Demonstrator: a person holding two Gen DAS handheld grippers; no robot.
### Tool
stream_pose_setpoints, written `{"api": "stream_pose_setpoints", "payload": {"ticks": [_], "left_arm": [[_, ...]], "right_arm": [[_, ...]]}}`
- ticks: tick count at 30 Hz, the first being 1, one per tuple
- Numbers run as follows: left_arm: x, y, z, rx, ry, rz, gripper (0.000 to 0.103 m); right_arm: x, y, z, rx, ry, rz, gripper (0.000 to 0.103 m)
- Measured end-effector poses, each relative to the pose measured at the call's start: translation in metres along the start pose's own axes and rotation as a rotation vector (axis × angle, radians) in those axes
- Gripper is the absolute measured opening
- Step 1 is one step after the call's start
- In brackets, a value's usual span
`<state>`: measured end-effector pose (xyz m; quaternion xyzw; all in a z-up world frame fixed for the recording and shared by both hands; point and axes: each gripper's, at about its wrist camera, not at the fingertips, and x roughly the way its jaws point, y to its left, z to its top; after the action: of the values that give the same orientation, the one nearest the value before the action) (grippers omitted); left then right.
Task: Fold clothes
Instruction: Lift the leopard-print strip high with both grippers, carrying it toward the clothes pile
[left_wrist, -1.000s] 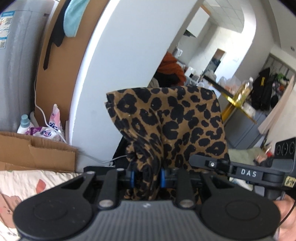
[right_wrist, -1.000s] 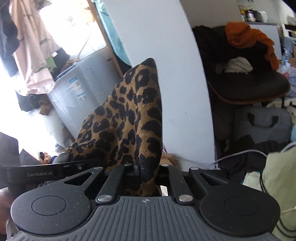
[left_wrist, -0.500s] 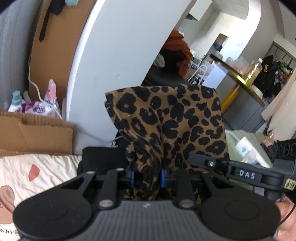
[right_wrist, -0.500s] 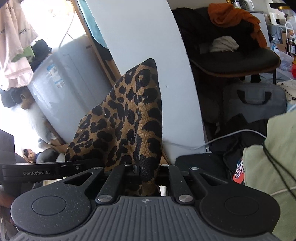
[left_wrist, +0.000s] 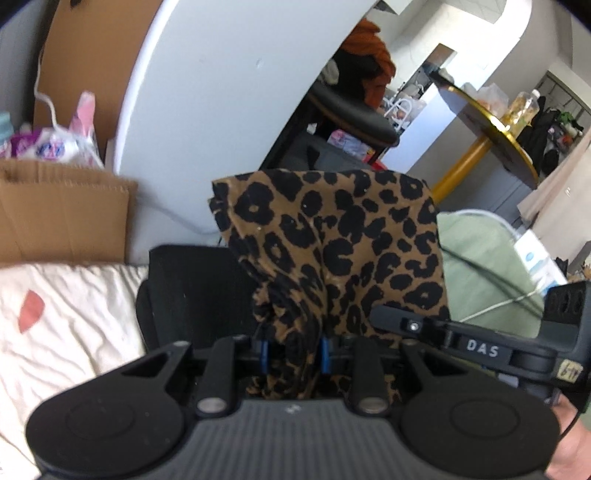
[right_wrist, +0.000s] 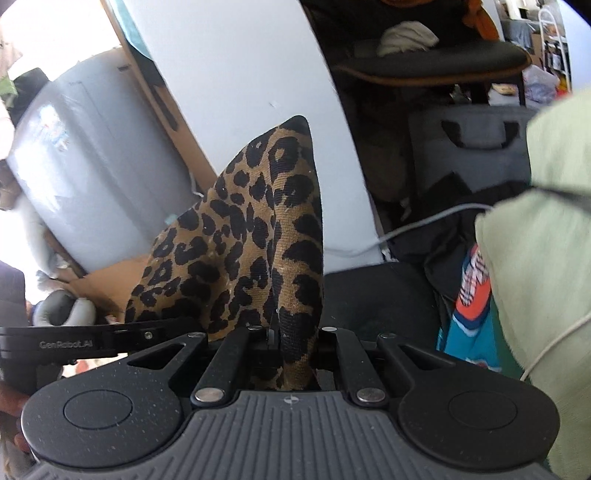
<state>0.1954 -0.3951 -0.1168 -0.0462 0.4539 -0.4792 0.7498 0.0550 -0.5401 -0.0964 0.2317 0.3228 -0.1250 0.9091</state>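
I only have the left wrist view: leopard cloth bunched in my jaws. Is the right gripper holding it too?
Observer: Yes. In the right wrist view the right gripper is shut on a fold of the leopard cloth, which stands up in a point.
Operator: What lies ahead of that gripper?
Observer: A black cushion, with a pale green garment to its right.
Operator: Anything tucked by that garment that I can't see?
Observer: Teal and orange printed fabric shows under its left edge.
Operator: And further left on that side?
Observer: A large grey wrapped appliance stands beyond the white panel.
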Motion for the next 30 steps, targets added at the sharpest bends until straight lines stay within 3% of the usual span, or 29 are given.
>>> {"api": "stream_pose_setpoints", "payload": {"ticks": [7, 14, 30], "left_arm": [[0.056, 0.041, -0.036, -0.069, 0.033, -0.007, 0.026], [0.101, 0.079, -0.046, -0.125, 0.045, -0.016, 0.026], [0.160, 0.134, -0.018, -0.179, 0.052, -0.002, 0.025]], "right_arm": [[0.056, -0.031, -0.037, 0.015, 0.055, -0.051, 0.007], [0.109, -0.058, -0.058, 0.015, 0.090, -0.071, 0.007], [0.191, -0.099, -0.040, 0.032, 0.085, -0.005, 0.007]]}}
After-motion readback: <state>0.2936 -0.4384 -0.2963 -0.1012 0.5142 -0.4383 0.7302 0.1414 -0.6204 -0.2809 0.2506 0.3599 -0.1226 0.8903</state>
